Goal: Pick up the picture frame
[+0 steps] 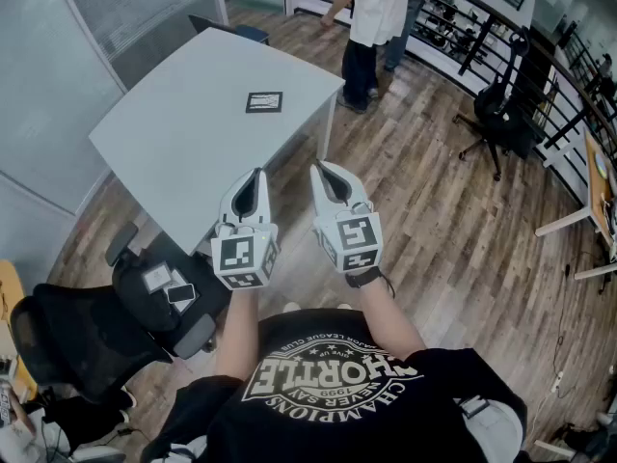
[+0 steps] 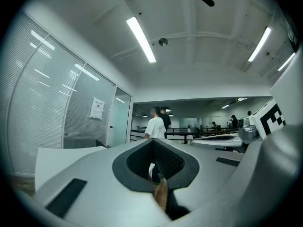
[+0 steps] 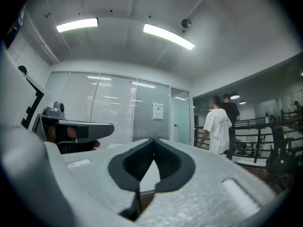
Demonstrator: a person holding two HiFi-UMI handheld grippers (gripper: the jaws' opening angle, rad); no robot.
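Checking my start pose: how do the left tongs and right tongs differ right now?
In the head view the left tongs overlap the table's edge; the right tongs hang over wood floor. The right tongs' wrist wears a black strap; the left tongs' wrist is bare. Both are shut, empty, pointing toward the table.

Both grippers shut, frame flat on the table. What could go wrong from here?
The picture frame lies flat, well across the table; a gripper may slide it instead of catching an edge.
The left gripper and right gripper are shut; going in unopened would likely just knock it.
A person stands close behind the table; mind a long reach.
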